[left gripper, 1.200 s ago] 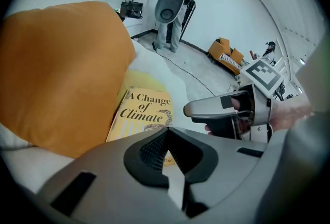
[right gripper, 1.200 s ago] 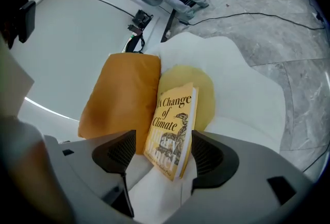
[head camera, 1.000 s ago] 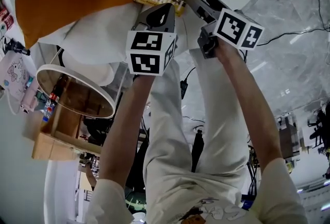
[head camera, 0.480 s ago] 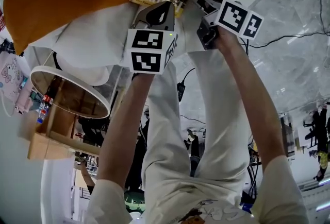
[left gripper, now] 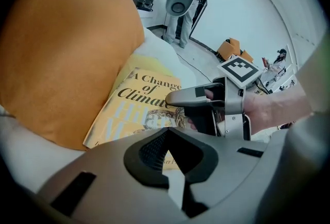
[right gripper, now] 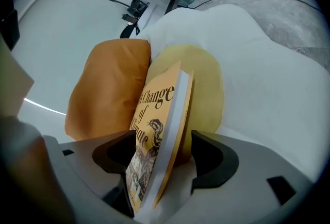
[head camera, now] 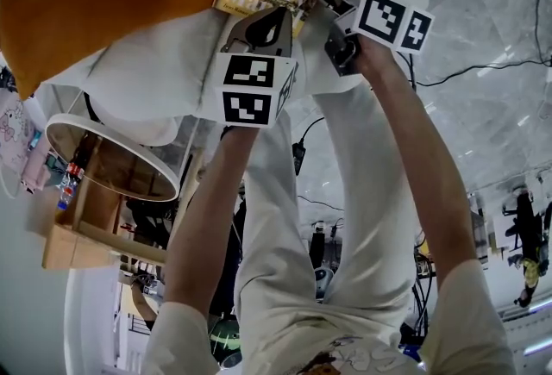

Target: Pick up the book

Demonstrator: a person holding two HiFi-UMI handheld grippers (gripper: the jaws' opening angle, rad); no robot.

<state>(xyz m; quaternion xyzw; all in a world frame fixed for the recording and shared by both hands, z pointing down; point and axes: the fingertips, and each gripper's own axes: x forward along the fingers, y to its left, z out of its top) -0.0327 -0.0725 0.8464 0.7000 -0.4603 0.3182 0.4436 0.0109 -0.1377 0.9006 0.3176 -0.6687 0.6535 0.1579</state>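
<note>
Book point(right gripper: 154, 130) sits edge-on between the 2 jaws of your right gripper point(right gripper: 161, 164), near end deep in the throat, long axis running straight away from the tool. Jaws are apart, with a gap on the back-cover side, so it looks not clamped. Orange pillow point(right gripper: 105, 89) lies beyond on the tool's left. Left gripper point(left gripper: 172, 164) is just beside, jaws together on nothing.

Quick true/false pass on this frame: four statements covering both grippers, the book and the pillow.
1. The book sits between the right gripper's jaws. True.
2. The left gripper holds the book. False: its jaws are together with nothing between them, and the book lies beyond them.
3. The book's cover is blue. False: it is yellow.
4. An orange pillow lies right beside the book. True.
</note>
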